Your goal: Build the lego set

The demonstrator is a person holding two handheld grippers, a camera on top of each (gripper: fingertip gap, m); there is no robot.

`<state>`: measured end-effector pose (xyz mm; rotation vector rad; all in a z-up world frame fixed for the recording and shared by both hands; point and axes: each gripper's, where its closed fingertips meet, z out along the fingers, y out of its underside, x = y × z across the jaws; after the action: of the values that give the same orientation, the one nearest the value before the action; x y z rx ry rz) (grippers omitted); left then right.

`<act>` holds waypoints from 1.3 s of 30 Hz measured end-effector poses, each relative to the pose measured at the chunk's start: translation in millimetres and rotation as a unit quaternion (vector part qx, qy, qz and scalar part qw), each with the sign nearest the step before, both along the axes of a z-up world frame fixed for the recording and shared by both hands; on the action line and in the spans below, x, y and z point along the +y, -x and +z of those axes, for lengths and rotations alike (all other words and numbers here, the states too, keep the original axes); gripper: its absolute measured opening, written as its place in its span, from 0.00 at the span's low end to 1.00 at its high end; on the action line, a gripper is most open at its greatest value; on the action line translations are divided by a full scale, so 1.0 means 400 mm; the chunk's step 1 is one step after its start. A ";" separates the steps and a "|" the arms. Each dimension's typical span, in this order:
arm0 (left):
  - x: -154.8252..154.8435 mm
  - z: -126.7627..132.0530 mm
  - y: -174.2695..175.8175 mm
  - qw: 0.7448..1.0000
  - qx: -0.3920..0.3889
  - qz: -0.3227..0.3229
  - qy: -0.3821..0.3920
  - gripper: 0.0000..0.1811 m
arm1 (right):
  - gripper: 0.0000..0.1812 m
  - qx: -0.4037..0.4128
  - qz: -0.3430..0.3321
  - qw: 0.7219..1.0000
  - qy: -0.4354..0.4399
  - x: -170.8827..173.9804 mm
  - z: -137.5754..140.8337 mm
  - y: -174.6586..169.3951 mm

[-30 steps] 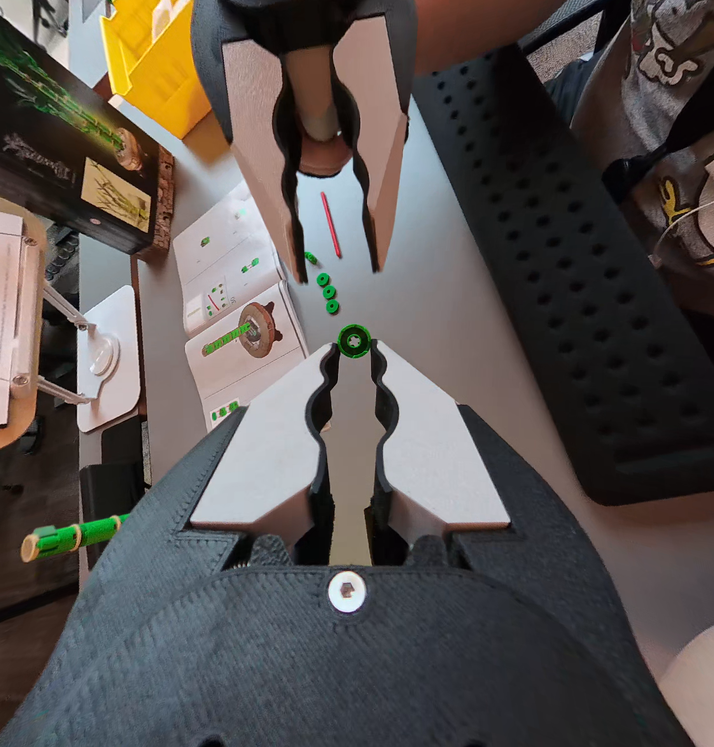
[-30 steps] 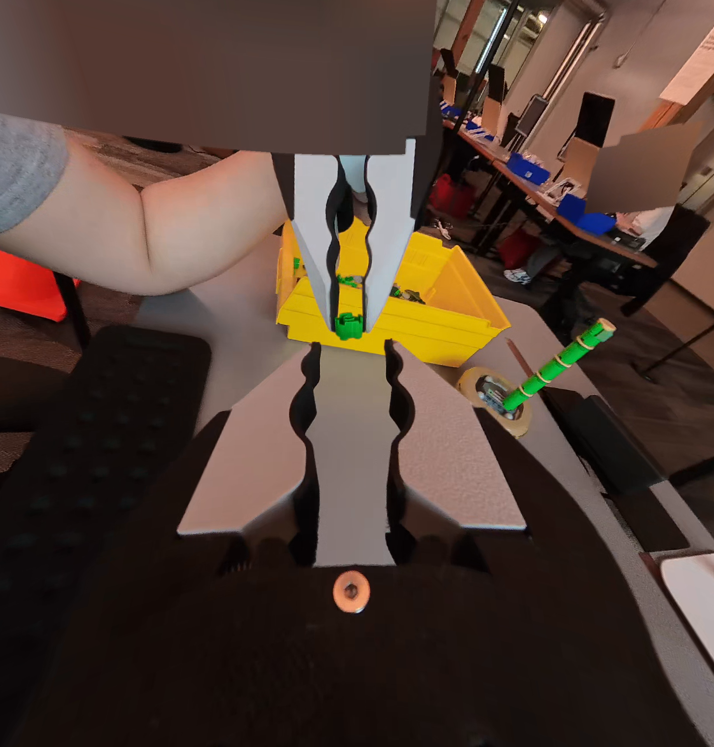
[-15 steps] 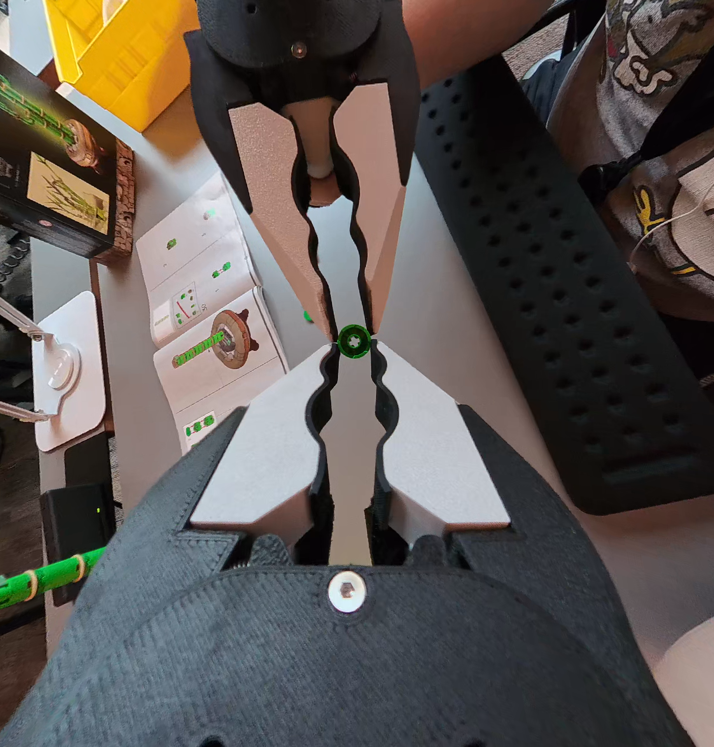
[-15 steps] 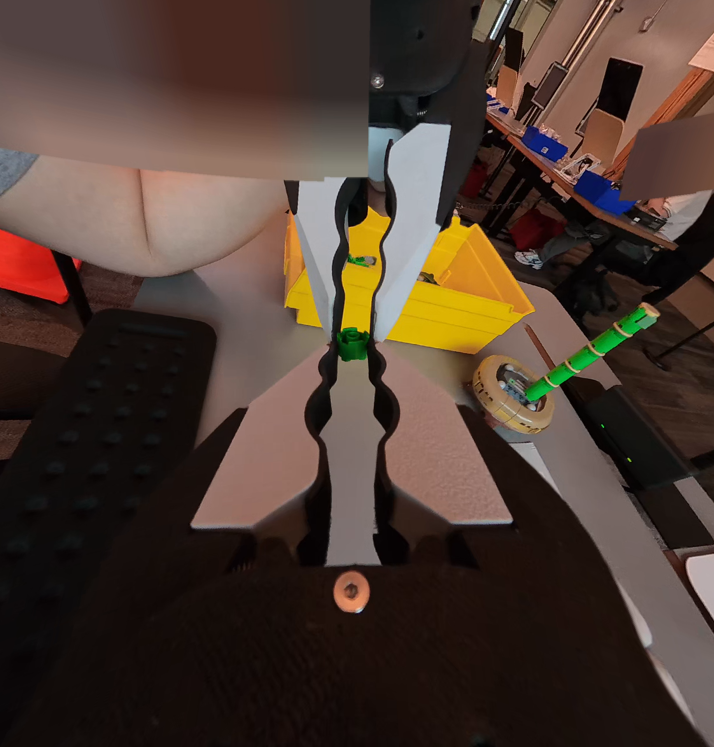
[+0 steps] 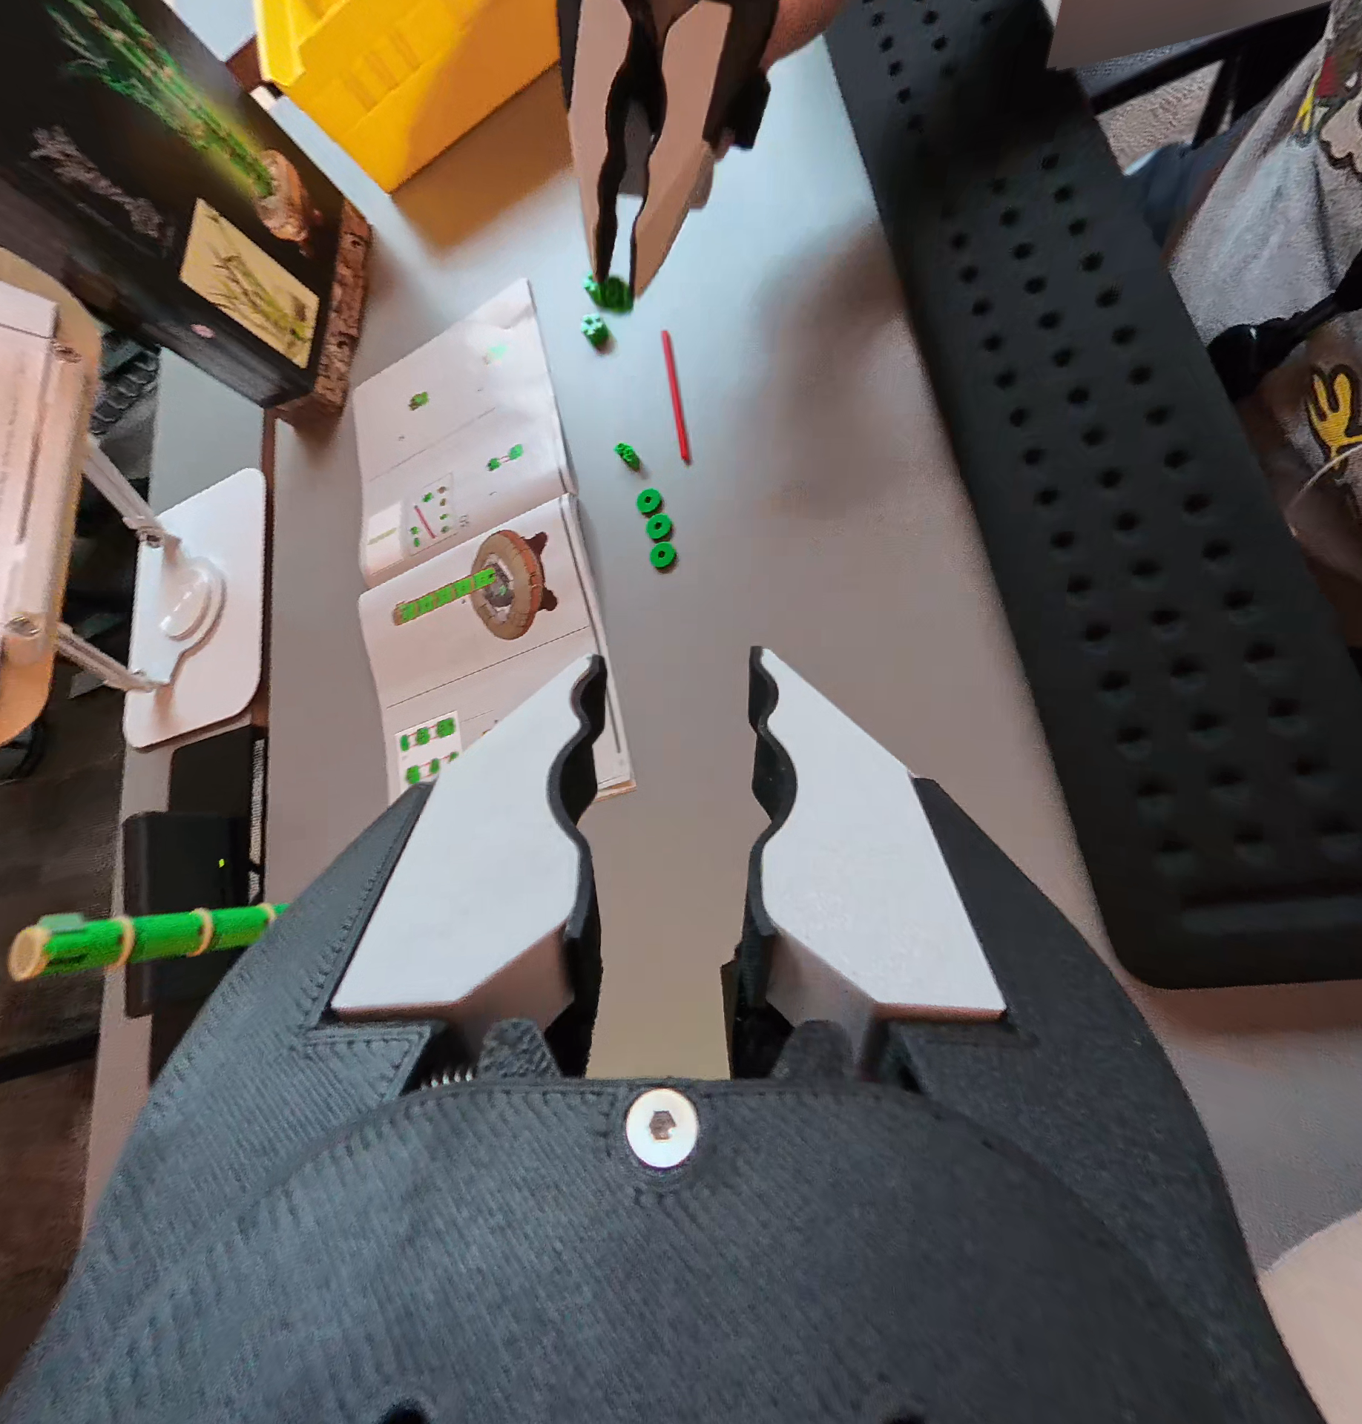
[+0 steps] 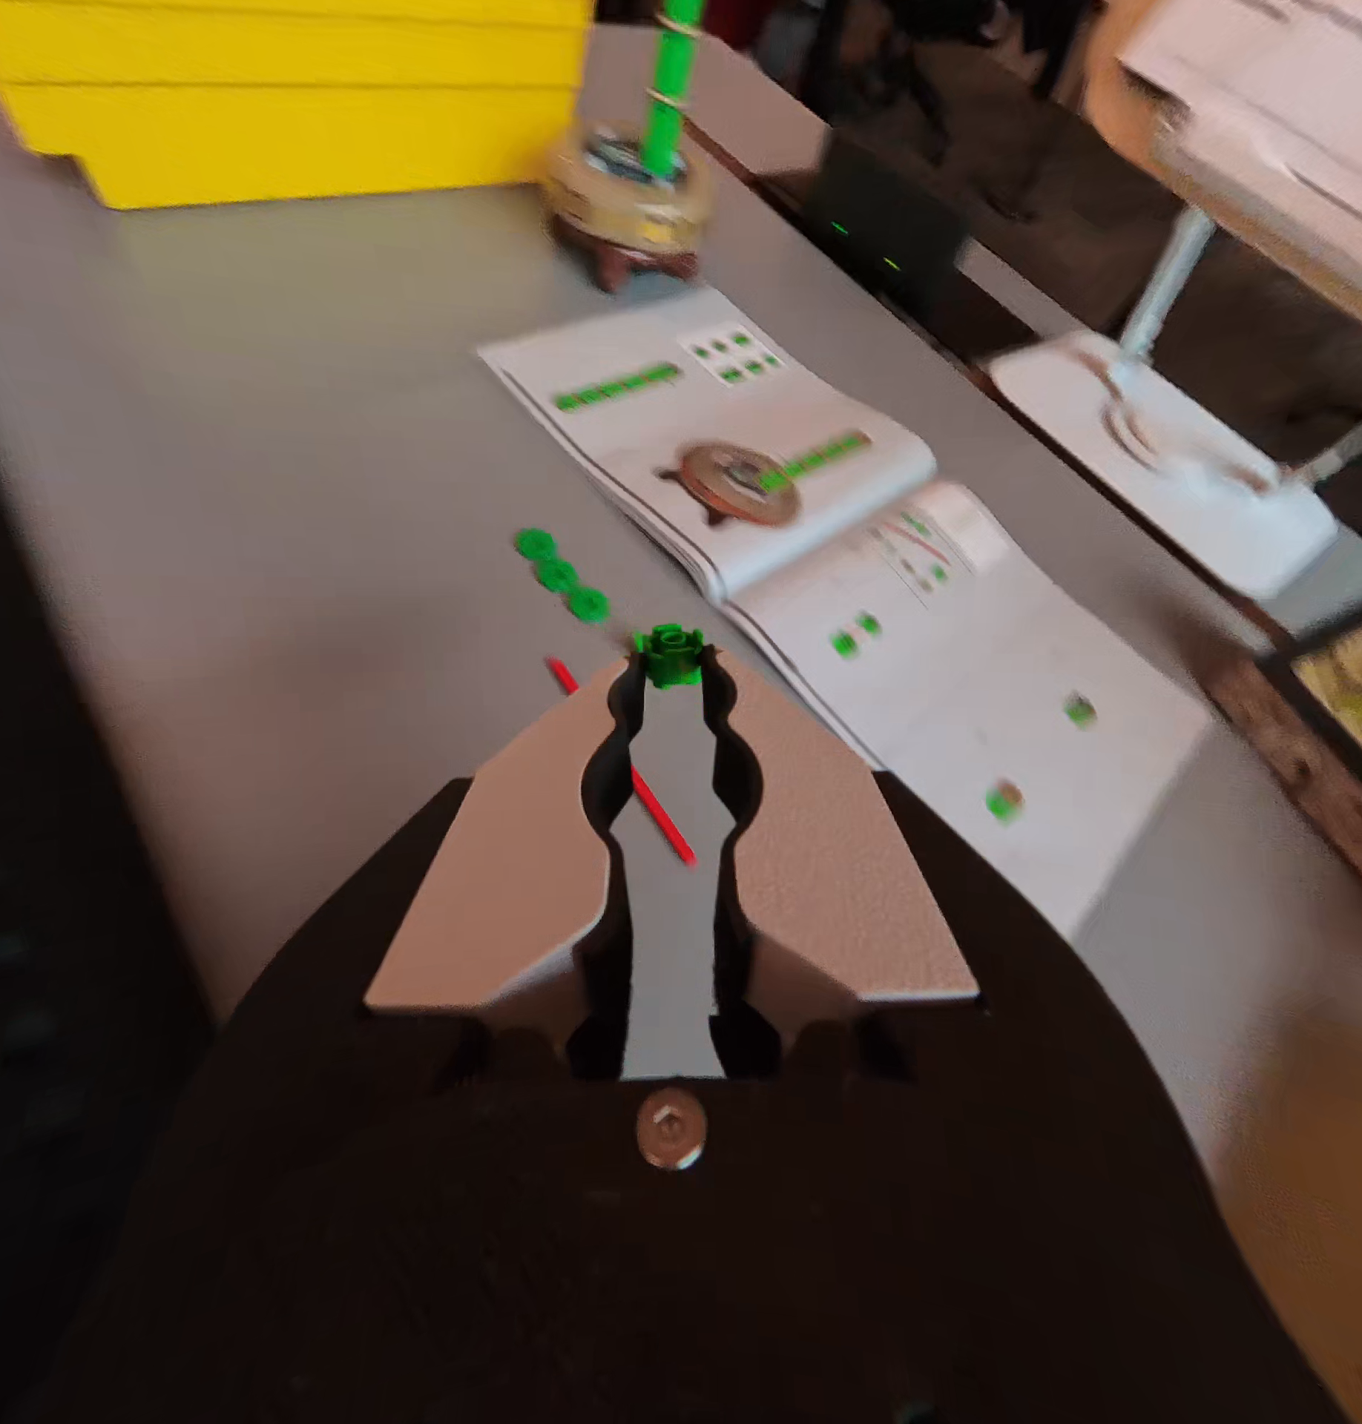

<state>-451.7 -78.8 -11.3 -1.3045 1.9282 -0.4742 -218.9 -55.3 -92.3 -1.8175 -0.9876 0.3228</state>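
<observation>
Right gripper: we are pinching a small green round brick at the very fingertips; the jaws are closed on its sides.

Left gripper: we are holding it empty, jaws spread apart, above the grey table.

Loose parts: three green rings are lying in a row near a thin red axle, just right of the open instruction booklet; two more green bricks are resting farther along.

Partial build: a green stalk on a round tan base is standing far off beside the yellow bin.

Handling: we are judging the brick light, rigid and smooth, so it could twist or pop out of a fingertip hold.

Where to hold: we are favouring its curved side walls, leaving stud and underside free for mating.
</observation>
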 end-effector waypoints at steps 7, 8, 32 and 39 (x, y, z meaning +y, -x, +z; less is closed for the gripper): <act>0.019 0.036 0.039 0.999 -0.022 0.026 -0.020 0.18 | 0.08 0.020 -0.084 0.995 0.052 0.006 -0.077 -0.203; 0.020 0.039 0.042 0.999 -0.024 0.027 -0.020 0.18 | 0.08 0.015 -0.087 0.994 0.058 0.008 -0.089 -0.211; 0.039 0.055 0.076 0.998 -0.030 0.048 -0.038 0.16 | 0.08 -0.012 -0.081 0.989 0.123 0.002 -0.185 -0.228; 0.055 0.065 0.099 0.996 -0.035 0.068 -0.043 0.16 | 0.08 -0.018 -0.084 0.990 0.115 0.011 -0.188 -0.230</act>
<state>-491.3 -56.7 14.7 -1.3360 1.7683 -0.3604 -127.1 -50.9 -167.5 -2.1086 -0.8413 0.3110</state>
